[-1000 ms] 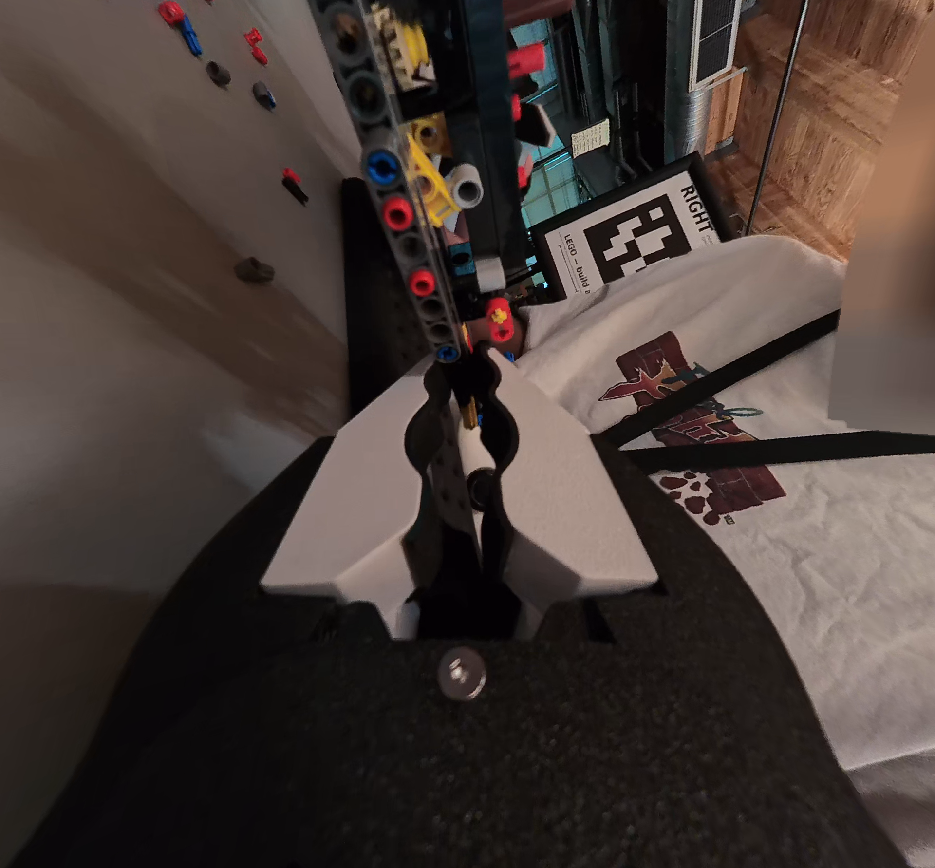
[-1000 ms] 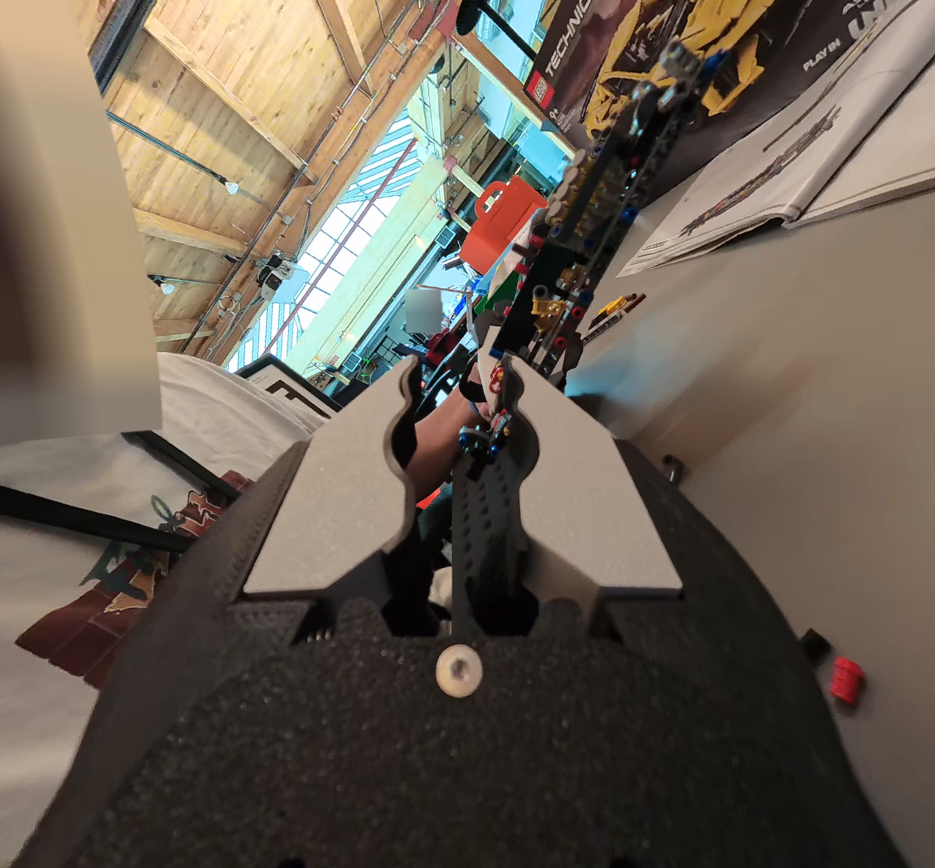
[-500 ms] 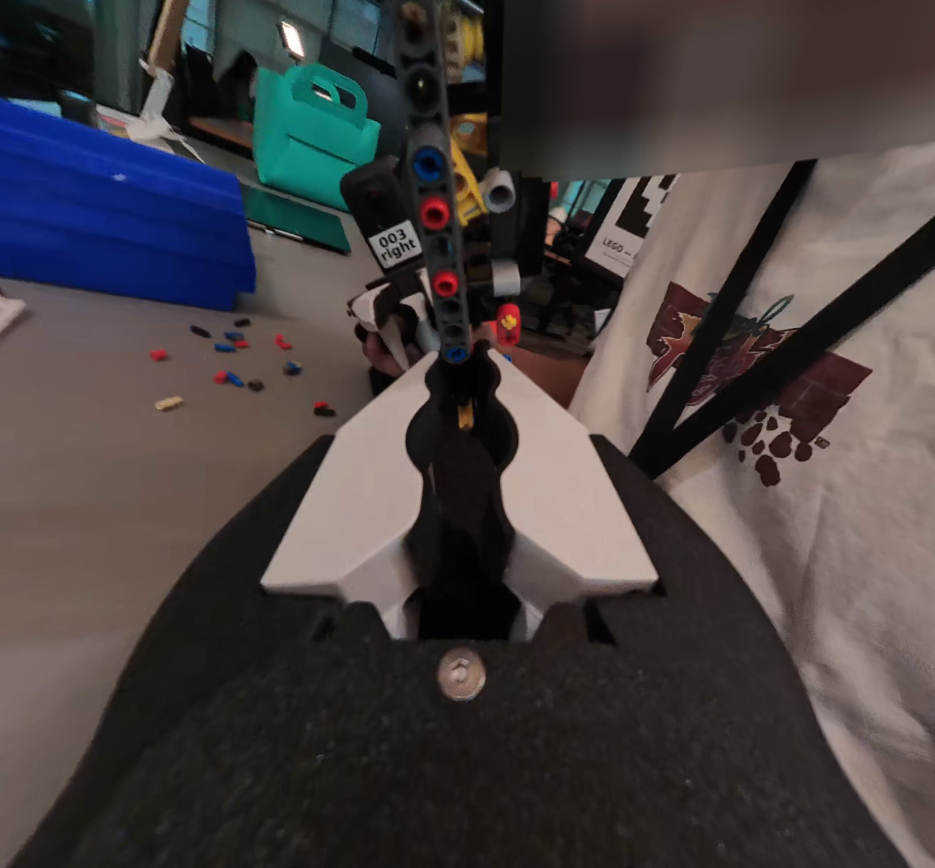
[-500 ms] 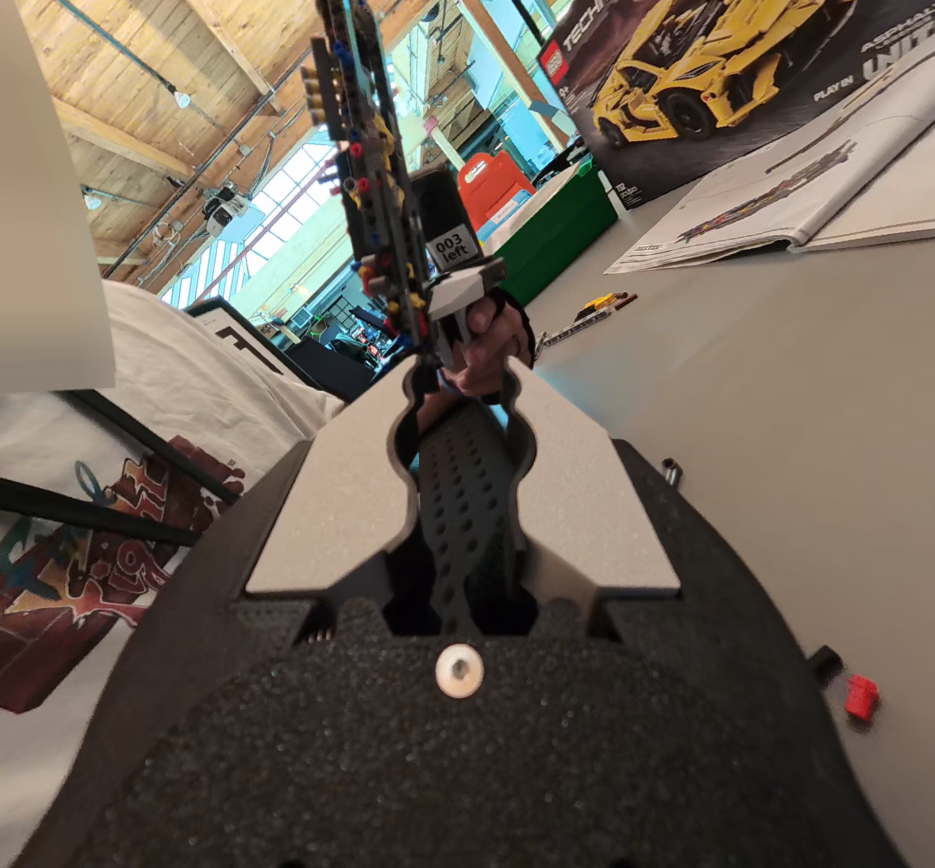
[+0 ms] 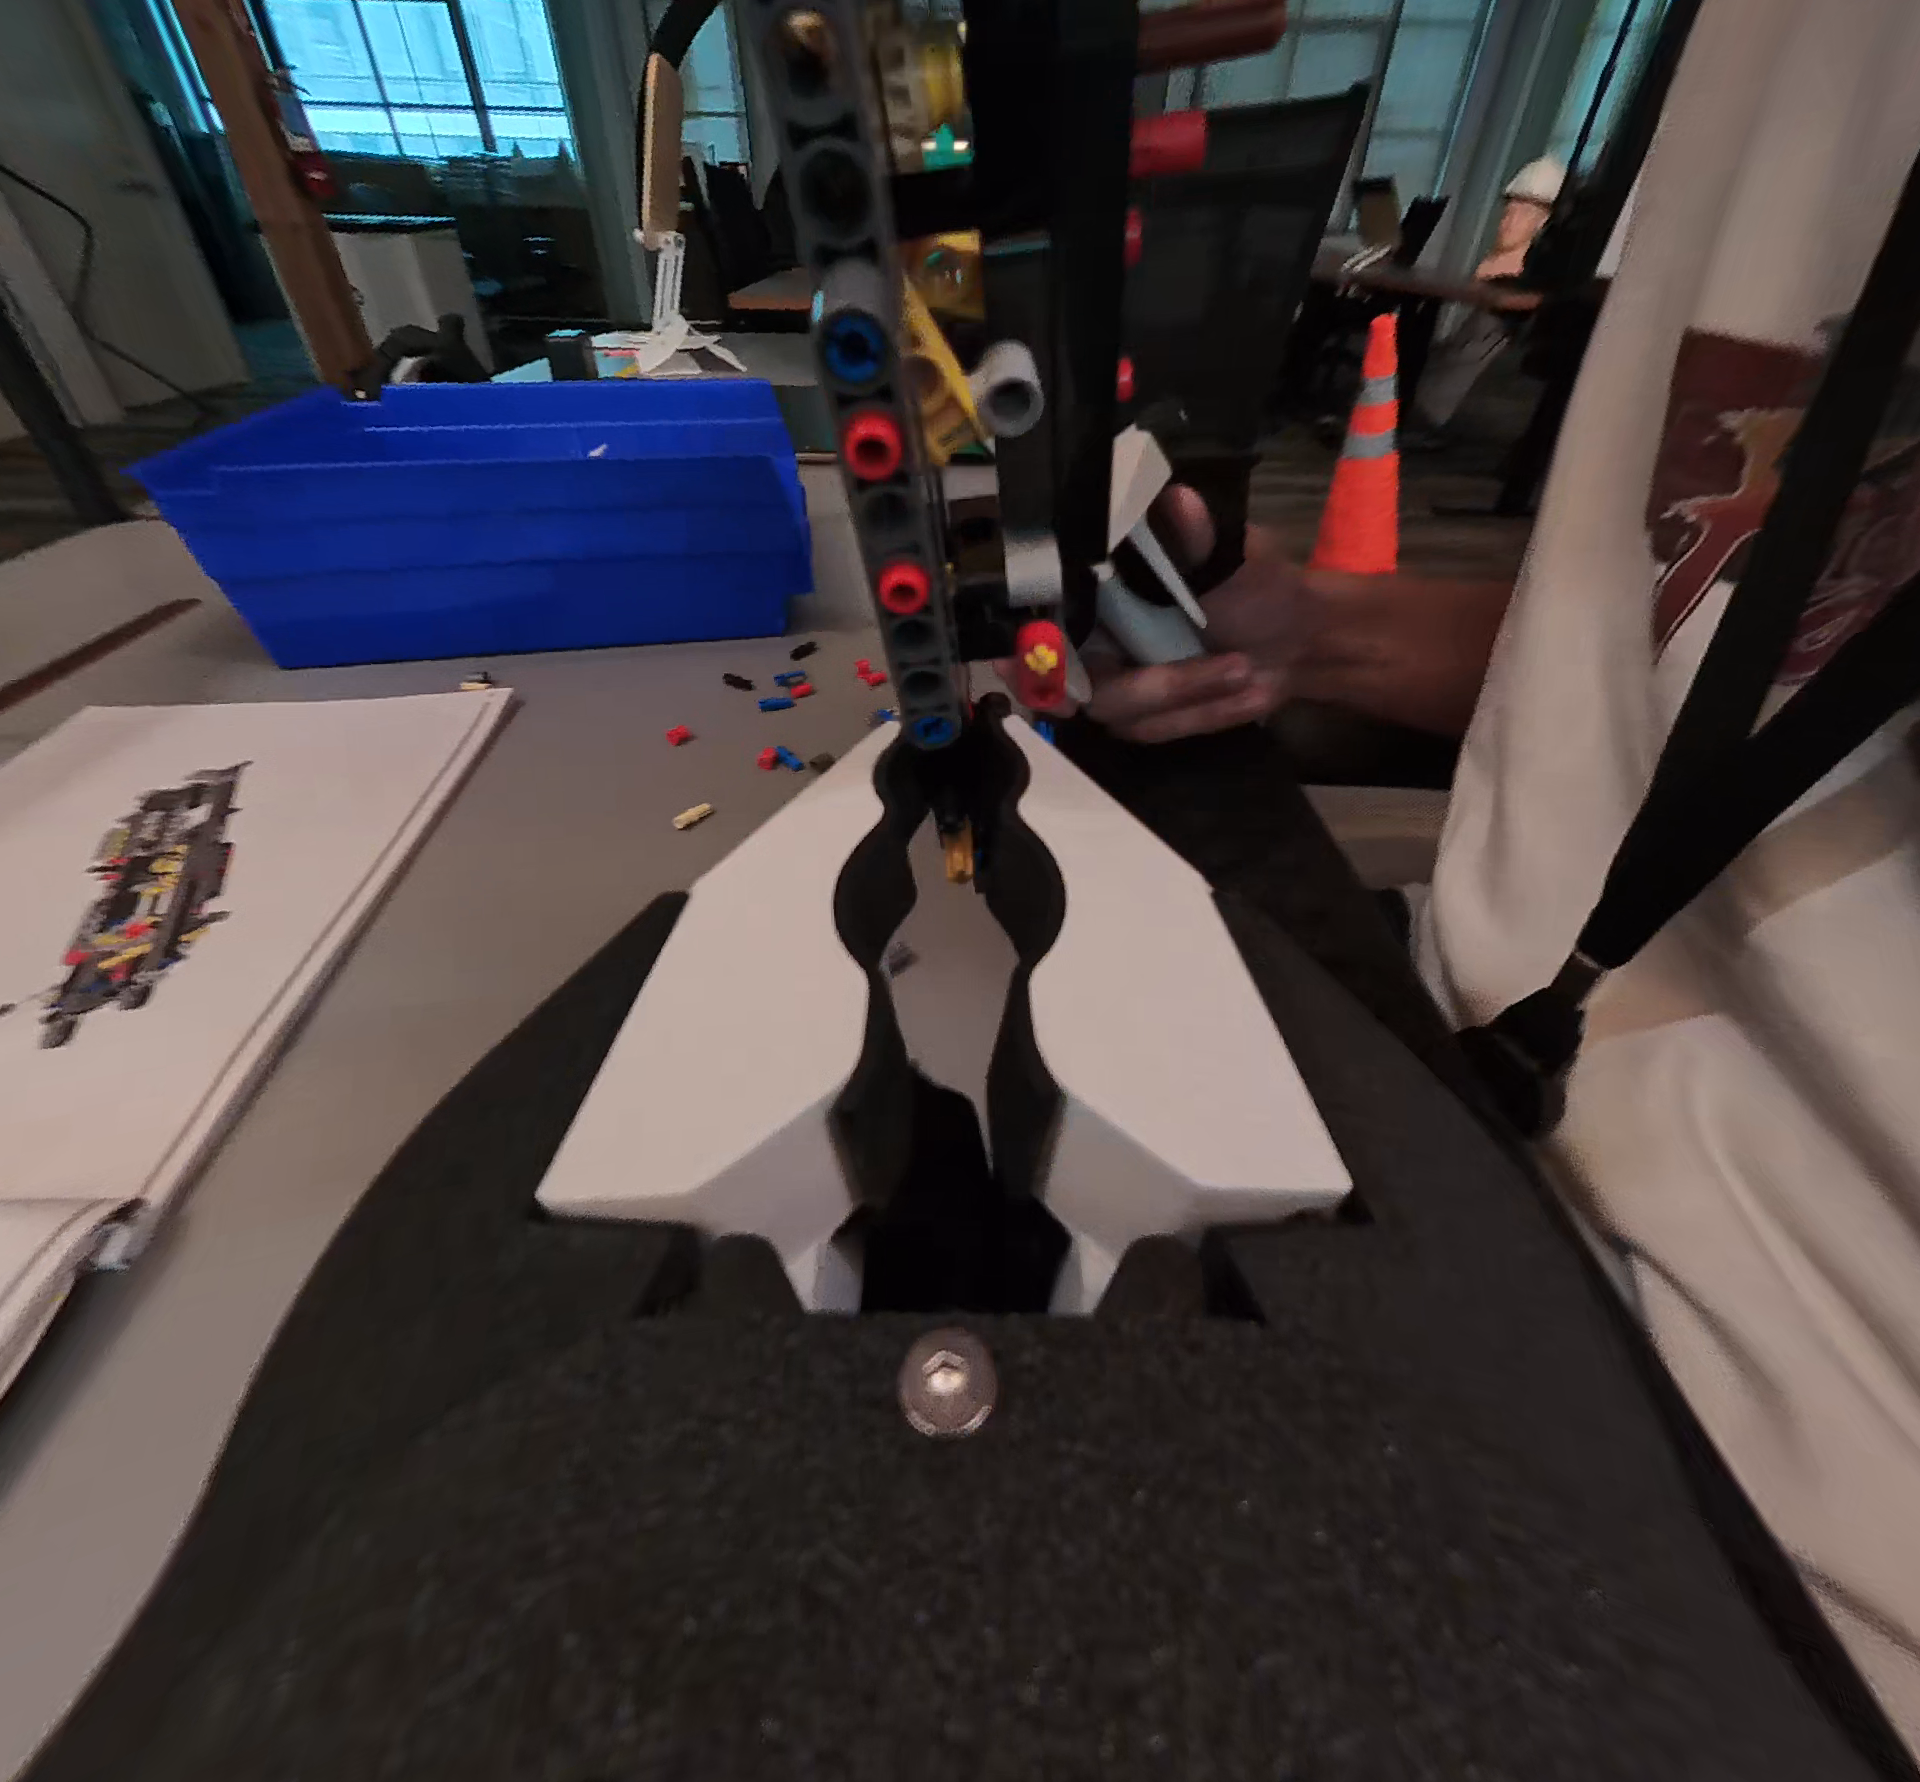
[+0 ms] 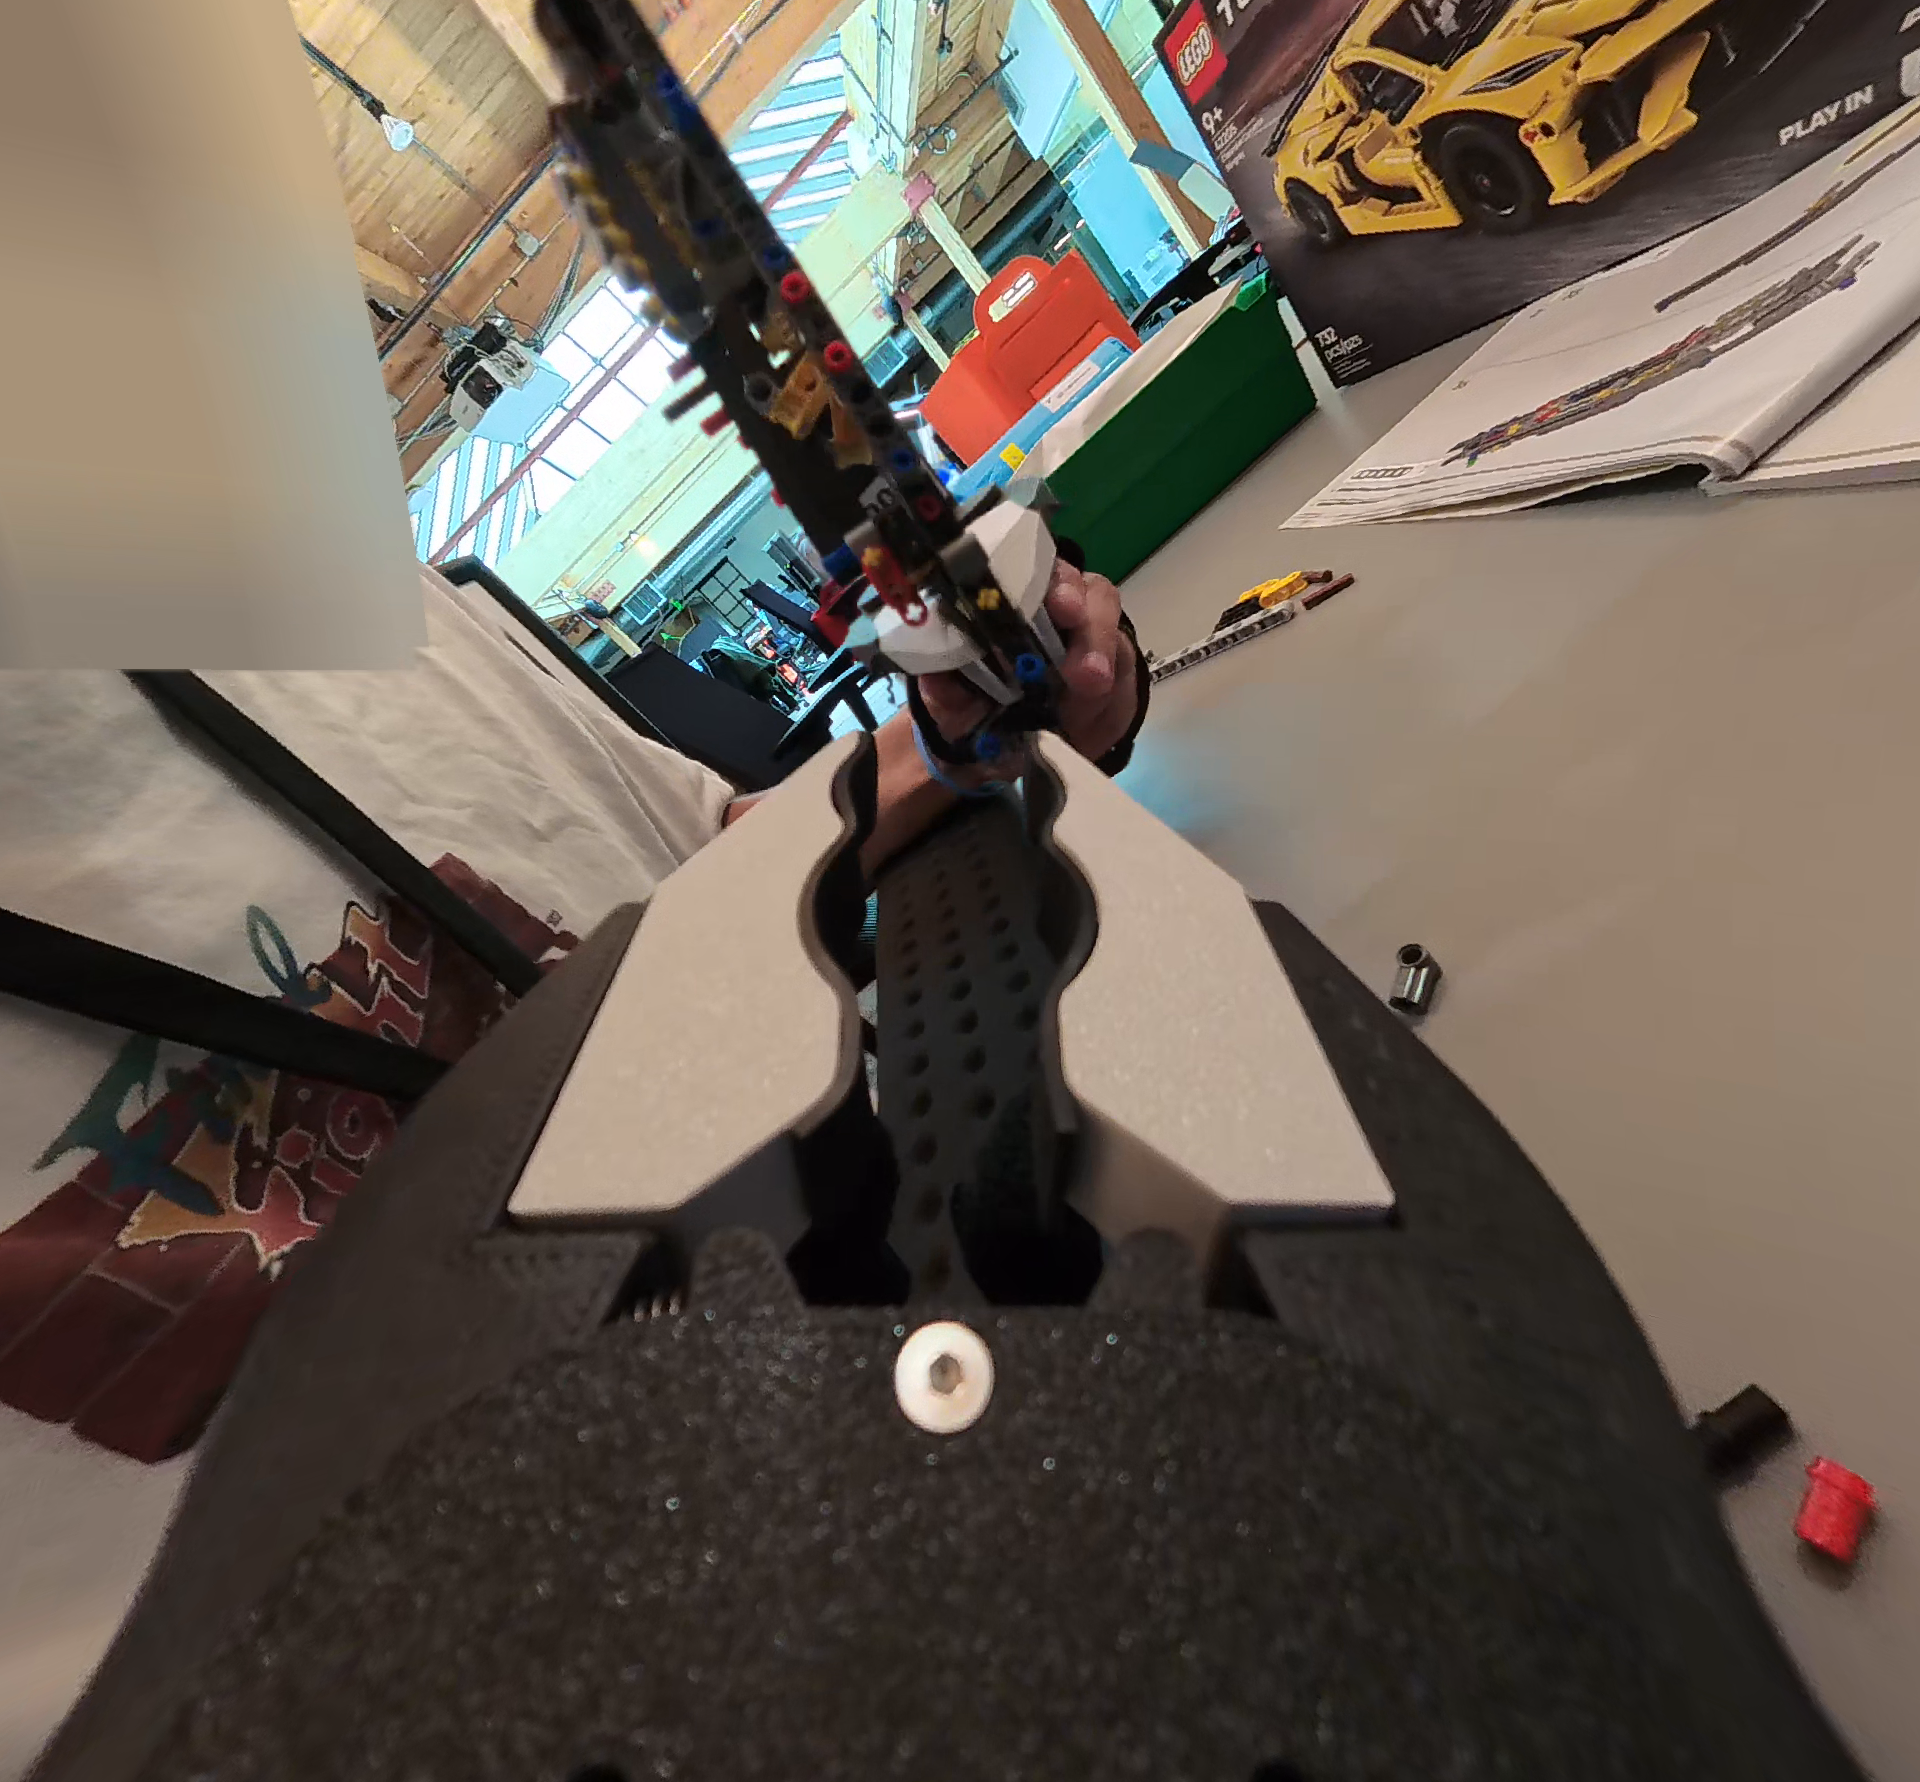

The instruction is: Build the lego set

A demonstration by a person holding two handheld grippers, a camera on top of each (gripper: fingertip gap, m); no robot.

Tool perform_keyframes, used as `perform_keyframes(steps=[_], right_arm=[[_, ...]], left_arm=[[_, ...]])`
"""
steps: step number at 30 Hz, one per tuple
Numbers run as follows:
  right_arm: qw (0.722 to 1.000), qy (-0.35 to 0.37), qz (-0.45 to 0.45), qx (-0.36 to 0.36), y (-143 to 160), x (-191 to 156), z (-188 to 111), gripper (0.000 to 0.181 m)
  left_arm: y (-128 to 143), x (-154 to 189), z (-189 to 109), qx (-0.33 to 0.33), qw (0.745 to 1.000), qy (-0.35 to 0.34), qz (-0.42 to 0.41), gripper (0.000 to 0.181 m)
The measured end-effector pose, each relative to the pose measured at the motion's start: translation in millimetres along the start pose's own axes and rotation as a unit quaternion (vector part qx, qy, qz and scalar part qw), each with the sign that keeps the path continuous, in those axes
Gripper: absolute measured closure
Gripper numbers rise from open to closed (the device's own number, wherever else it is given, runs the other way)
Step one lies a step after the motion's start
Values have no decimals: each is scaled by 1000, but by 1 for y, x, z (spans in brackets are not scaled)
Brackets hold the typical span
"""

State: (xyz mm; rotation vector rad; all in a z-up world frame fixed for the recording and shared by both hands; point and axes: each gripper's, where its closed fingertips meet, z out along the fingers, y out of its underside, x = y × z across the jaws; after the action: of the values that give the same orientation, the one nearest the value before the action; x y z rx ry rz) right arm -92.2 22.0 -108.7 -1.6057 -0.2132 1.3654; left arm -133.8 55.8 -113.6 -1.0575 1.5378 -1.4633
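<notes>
The left tool [image 5: 951,756] holds the lego build [image 5: 894,485] by its bottom end; its two white fingers [image 5: 769,984] are pinched close at the tips around the dark beam, and the build stands up tall from those tips; the beam has red and blue pins down its side, with yellow and grey bits beside it. In the right wrist view the same build [image 6: 727,298] leans up and to the left, with the left tool [image 6: 966,610] gripping its lower end just past the right tool's tips. The right tool [image 6: 951,776] has a narrow gap between its fingers [image 6: 727,1026]; a dark strip with holes shows in the gap, but I cannot tell if the tool is squeezing anything. Off to the left of the left tool an open booklet [image 5: 229,901] lies on the grey tabletop [image 5: 540,797]; small loose pieces [image 5: 779,704] lie ahead of it, and blue bins [image 5: 499,517] sit farther back. To the right of the right tool a red piece [image 6: 1834,1519] lies close by; the set's box [image 6: 1558,91] stands far ahead.
</notes>
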Motion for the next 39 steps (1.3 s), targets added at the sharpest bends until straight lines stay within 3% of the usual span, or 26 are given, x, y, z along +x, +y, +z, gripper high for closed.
perform_keyframes(steps=[12, 16, 20, 25, 28, 31, 36, 39], right_arm=[[1000, -11, 9, 6, -2, -1, -1, 156], [1000, -4, -11, -2, 0, -2, 1, 158], [987, 74, -141, 7, -8, 12, 4, 160], [993, 79, -67, -49, -1, 31, 12, 159], [993, 81, -26, -77, 6, 38, 13, 157], [992, 38, 47, -107, 17, 31, 16, 158], [991, 14, 47, -127, 24, 21, 32, 175], [990, 26, 71, -120, 23, 26, 34, 176]], left_arm=[[16, 4, 8, -43, 996, -21, 75, 174], [19, 10, 10, -53, 998, 12, 13, 174], [29, 13, 15, -71, 982, 81, -157, 175], [35, 11, 17, -68, 941, 124, -308, 174], [31, 15, 17, -58, 945, 132, -294, 175], [31, 18, 19, -64, 947, 134, -286, 174], [26, 17, 24, -52, 949, 127, -284, 174], [28, 13, 23, -56, 941, 121, -311, 173]])
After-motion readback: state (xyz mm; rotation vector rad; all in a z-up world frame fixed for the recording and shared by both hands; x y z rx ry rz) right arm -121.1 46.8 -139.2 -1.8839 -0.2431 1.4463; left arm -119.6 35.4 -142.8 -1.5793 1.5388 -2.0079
